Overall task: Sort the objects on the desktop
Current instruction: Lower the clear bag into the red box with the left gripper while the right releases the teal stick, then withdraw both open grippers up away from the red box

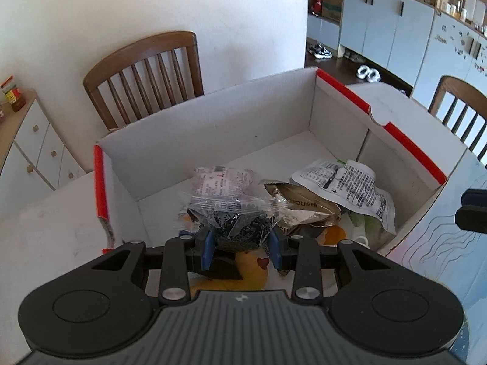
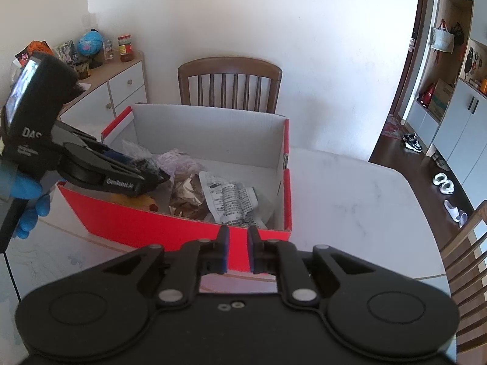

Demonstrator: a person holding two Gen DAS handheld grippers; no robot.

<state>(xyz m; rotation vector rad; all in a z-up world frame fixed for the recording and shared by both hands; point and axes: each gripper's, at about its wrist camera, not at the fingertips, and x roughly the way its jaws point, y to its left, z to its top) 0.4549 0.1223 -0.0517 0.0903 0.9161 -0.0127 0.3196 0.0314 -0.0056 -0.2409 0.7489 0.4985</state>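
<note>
A red cardboard box (image 1: pixel 411 149) with a white inside stands on the table. My left gripper (image 1: pixel 242 248) hangs over its near corner, shut on a clear bag of small black pieces (image 1: pixel 237 225). In the right wrist view a blue-gloved hand (image 2: pixel 27 194) holds that left gripper (image 2: pixel 152 176) over the box's (image 2: pixel 170 225) left side, the bag (image 2: pixel 146 164) at its tips. Inside lie a pink-white packet (image 1: pixel 222 176), a brown foil packet (image 1: pixel 304 210) and a white printed wrapper (image 1: pixel 350 182). My right gripper (image 2: pixel 238 251) is shut and holds nothing, just before the box's red front wall.
A wooden chair (image 2: pixel 229 82) stands behind the box against the white wall. A white drawer cabinet (image 2: pixel 121 91) with jars and a globe is at the left. The pale marble table (image 2: pixel 350 197) extends right of the box, with another chair (image 2: pixel 468 258) at its right edge.
</note>
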